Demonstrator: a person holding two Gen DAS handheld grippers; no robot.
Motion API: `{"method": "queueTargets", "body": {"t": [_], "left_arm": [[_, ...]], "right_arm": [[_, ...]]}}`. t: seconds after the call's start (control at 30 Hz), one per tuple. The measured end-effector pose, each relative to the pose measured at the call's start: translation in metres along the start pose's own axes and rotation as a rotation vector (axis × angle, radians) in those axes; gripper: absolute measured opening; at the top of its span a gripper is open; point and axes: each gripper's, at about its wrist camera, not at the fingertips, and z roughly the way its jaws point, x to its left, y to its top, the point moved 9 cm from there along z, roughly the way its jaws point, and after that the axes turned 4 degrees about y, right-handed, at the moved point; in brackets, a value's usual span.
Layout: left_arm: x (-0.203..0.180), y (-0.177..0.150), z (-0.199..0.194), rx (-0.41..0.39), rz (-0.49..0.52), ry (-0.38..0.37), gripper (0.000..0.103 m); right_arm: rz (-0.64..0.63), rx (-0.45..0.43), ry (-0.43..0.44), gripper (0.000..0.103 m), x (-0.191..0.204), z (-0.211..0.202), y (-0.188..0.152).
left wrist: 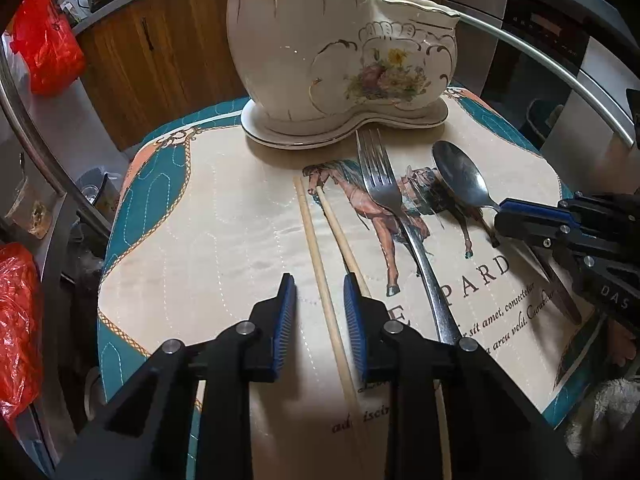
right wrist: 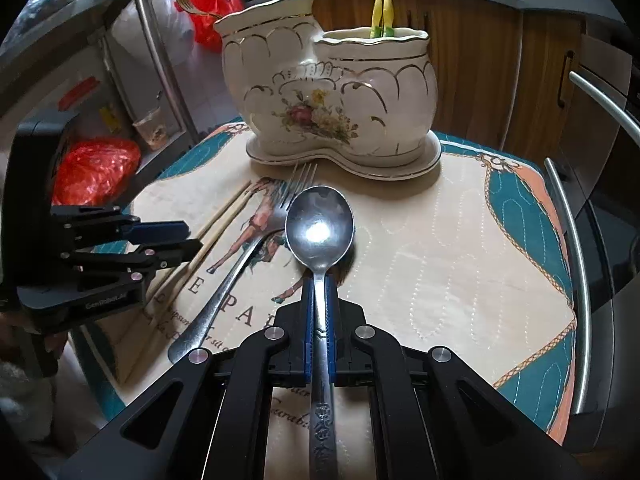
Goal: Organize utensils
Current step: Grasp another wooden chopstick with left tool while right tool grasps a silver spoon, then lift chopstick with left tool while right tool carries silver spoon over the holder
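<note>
A white floral ceramic utensil holder (left wrist: 340,52) (right wrist: 332,96) with two compartments stands at the far side of the mat. Two wooden chopsticks (left wrist: 320,256) (right wrist: 218,224), a steel fork (left wrist: 384,192) (right wrist: 240,268) and a steel spoon (left wrist: 460,176) (right wrist: 320,224) are on the mat before it. My left gripper (left wrist: 320,292) (right wrist: 188,240) is open, its jaws either side of one chopstick, the other chopstick under the right finger. My right gripper (right wrist: 319,284) (left wrist: 500,220) is shut on the spoon's handle, the bowl pointing at the holder.
A quilted mat (left wrist: 224,216) (right wrist: 460,240) with a horse print covers the small table. Yellow-handled items (right wrist: 382,14) stand in the holder's smaller compartment. Red plastic bags (left wrist: 44,44), wooden cabinets (right wrist: 480,60) and a metal rail (right wrist: 580,264) surround the table.
</note>
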Motion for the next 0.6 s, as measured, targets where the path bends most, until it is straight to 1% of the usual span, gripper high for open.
{"method": "queueTargets", "body": {"t": [0.07, 0.1, 0.13, 0.27, 0.43, 0.6], "left_arm": [[0.0, 0.0, 0.0, 0.0, 0.001, -0.001, 0.017], [0.001, 0.0, 0.0, -0.002, 0.001, 0.004, 0.008], [0.002, 0.0, 0.0, -0.004, 0.002, 0.004, 0.006], [0.005, -0.001, 0.0, -0.018, -0.028, -0.021, 0.005], [0.016, -0.002, -0.006, -0.04, -0.055, -0.032, 0.005], [0.024, 0.006, -0.025, -0.107, -0.071, -0.049, 0.005]], "right_arm": [[0.004, -0.004, 0.0, 0.007, 0.0, 0.0, 0.0], [0.006, -0.006, 0.0, 0.006, 0.0, 0.0, 0.0], [0.009, -0.008, 0.0, 0.007, -0.001, -0.001, 0.0], [0.018, -0.027, 0.014, 0.006, 0.0, -0.005, 0.002], [0.034, -0.062, 0.032, 0.006, -0.001, -0.014, 0.008], [0.038, -0.117, 0.051, 0.006, 0.001, -0.027, 0.02]]}}
